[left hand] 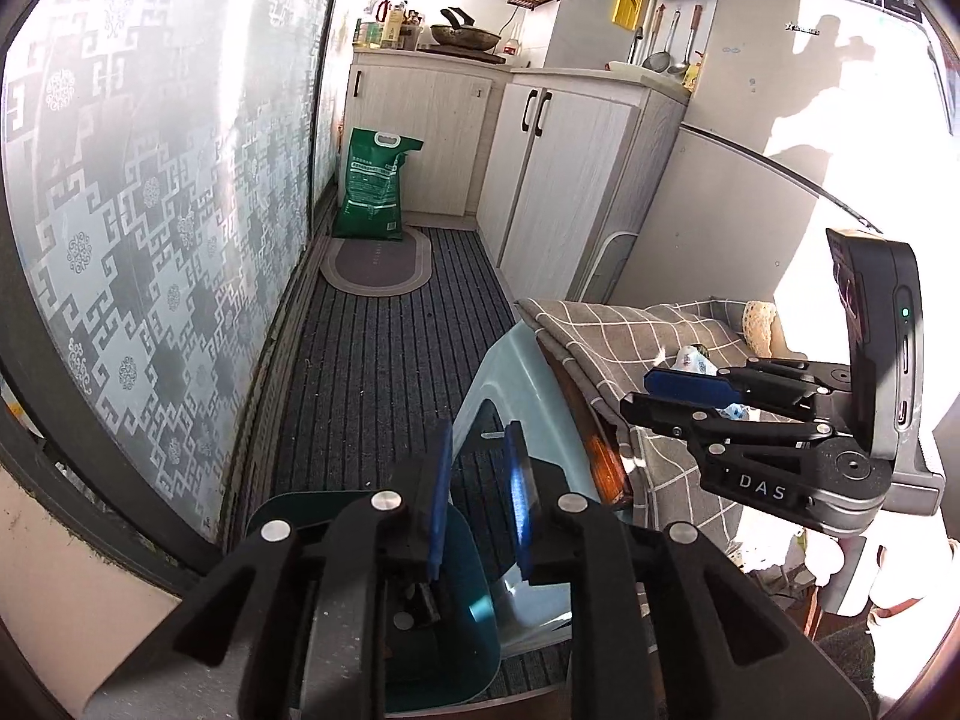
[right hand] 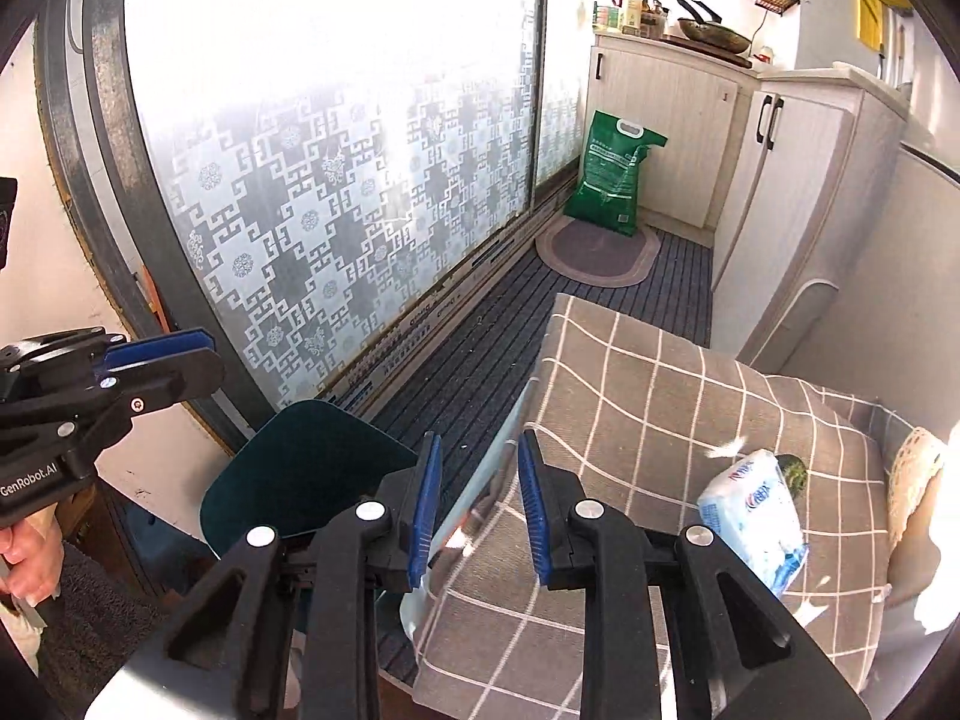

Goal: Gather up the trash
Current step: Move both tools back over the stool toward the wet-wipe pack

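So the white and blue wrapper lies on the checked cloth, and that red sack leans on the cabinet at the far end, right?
Not quite: the sack is green, not red, as the right wrist view shows. The wrapper does lie on the checked cloth, and the sack leans on the cabinet.

- The left gripper (left hand: pixel 480 498) hung low in the near foreground, its blue pads apart with nothing between them.
- The right gripper (left hand: pixel 684 387) reached in from the right over a checked cloth (left hand: pixel 612 330).
- A green bag (left hand: pixel 372 186) stood far off beside pale cabinets (left hand: pixel 564 168).
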`<state>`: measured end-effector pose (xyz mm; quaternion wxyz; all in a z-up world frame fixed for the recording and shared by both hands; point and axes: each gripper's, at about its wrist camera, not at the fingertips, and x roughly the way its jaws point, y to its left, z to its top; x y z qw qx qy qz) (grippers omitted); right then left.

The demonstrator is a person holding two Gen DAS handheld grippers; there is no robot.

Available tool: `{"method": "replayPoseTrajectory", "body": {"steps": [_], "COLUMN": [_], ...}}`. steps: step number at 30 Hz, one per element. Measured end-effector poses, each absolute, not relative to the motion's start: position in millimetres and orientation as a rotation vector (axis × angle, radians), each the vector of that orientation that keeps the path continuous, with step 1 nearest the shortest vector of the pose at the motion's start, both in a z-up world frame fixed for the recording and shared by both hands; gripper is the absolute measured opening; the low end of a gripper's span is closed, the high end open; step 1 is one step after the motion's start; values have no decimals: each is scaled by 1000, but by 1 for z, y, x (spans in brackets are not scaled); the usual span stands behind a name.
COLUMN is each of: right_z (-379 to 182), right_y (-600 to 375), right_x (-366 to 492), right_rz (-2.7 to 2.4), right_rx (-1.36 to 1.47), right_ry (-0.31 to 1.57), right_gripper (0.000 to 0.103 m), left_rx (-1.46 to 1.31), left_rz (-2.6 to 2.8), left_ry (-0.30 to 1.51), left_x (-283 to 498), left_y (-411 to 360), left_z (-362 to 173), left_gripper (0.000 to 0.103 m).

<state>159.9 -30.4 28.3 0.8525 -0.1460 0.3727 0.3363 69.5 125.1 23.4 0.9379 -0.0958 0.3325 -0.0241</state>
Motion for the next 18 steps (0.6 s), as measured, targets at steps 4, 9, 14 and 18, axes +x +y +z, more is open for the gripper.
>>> {"method": "replayPoseTrajectory", "body": {"steps": [4, 9, 14, 18], "right_z": [33, 35, 31, 22], "right_y": [-59, -90, -118, -135], "right_x": [167, 173, 186, 196], "right_rz": [661, 644, 614, 611], "right_rx": [-287, -264, -254, -238], "right_ry": [768, 734, 740, 769], "right_gripper": [42, 66, 74, 79], "left_rx": [-194, -194, -142, -148], "left_rz": [-74, -115, -118, -124], "left_ry": [684, 704, 717, 725], "left_x": [78, 91, 109, 120], "left_y": [107, 86, 69, 60], "left_z": [24, 24, 26, 27], "left_gripper": [24, 29, 32, 38]}}
